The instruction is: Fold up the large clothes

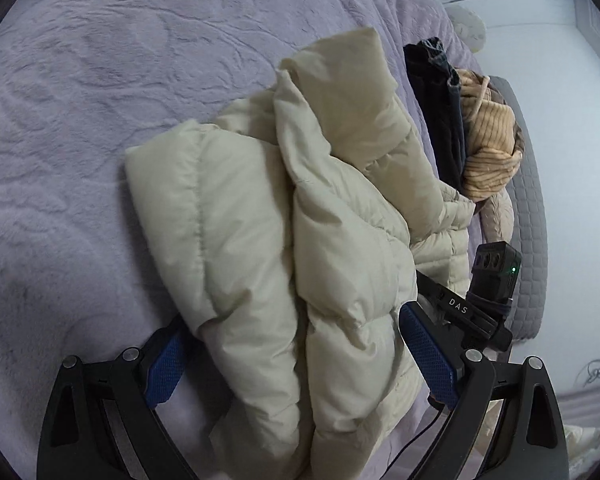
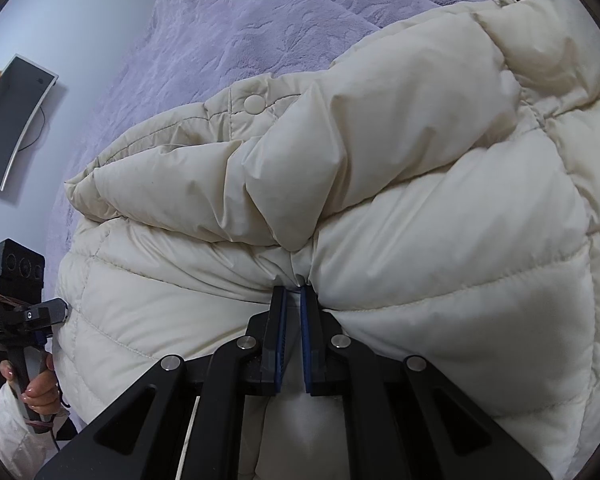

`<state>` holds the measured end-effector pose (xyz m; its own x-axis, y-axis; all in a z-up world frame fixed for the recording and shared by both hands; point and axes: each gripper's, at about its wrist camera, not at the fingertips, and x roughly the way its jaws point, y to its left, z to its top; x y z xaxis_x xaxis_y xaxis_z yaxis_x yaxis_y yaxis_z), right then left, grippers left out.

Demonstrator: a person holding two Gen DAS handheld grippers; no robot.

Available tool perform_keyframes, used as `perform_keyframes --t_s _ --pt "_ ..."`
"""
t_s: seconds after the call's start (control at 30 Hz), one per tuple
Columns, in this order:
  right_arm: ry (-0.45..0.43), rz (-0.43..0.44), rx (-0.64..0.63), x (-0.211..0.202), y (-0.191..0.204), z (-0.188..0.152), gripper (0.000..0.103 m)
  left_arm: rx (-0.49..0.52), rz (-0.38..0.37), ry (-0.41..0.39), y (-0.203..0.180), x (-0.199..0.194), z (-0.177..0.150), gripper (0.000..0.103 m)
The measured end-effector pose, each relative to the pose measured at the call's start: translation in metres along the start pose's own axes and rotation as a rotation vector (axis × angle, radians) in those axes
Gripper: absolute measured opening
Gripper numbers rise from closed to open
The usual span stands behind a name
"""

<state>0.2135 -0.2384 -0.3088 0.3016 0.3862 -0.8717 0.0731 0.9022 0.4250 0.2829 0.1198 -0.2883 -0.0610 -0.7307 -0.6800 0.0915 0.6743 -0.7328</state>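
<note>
Your left gripper (image 1: 292, 344) sits at the bottom of the frame with its blue-padded fingers (image 1: 166, 368) spread wide, and bunched folds of the cream puffer jacket (image 1: 284, 216) lie between them. The jacket runs from bottom centre toward the upper right, resting on the lilac bedspread (image 1: 100, 80). At right of the frame, just beyond the jacket, you have a dark garment (image 1: 440, 120) beside a tan ribbed garment (image 1: 490, 148). The other gripper (image 1: 460, 312), marked DAS, shows at lower right against the jacket's edge.

Cream puffer jacket (image 1: 300, 208) bunched, partly folded, on bed.
</note>
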Motion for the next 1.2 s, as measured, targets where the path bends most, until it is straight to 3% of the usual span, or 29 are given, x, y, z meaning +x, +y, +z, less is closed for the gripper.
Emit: perform_keyframes --t_s 0.1,0.17,0.23,0.33,0.57,0.8,1.0,1.2 --pt "-0.001 0.019 0.016 0.000 -0.007 -0.001 0.006 0.047 -0.003 0.007 -0.015 0.011 0.008 0.094" --pt "0.000 0.032 0.026 -0.001 -0.010 -0.001 0.006 0.078 0.008 0.020 -0.025 0.019 0.010 0.072" --pt "0.000 0.040 0.031 -0.001 -0.012 -0.002 0.006 0.103 0.012 0.028 -0.036 0.023 0.010 0.041" --pt "-0.001 0.050 0.039 0.000 -0.015 -0.002 0.006 0.149 0.021 0.016 -0.057 0.016 0.006 0.026" --pt "0.011 0.097 0.079 0.008 -0.017 0.001 0.006 0.272 -0.007 -0.017 -0.134 -0.004 -0.005 0.025" --pt "0.029 0.127 0.095 0.014 -0.019 0.006 0.006 0.378 0.148 -0.008 -0.212 0.030 -0.024 0.025" --pt "0.081 0.183 0.140 0.010 -0.030 0.011 0.006 0.380 0.265 -0.024 -0.231 0.038 -0.034 0.025" --pt "0.131 0.191 0.119 -0.027 -0.032 0.025 0.008 0.350 0.312 -0.020 -0.226 0.035 -0.041 0.025"
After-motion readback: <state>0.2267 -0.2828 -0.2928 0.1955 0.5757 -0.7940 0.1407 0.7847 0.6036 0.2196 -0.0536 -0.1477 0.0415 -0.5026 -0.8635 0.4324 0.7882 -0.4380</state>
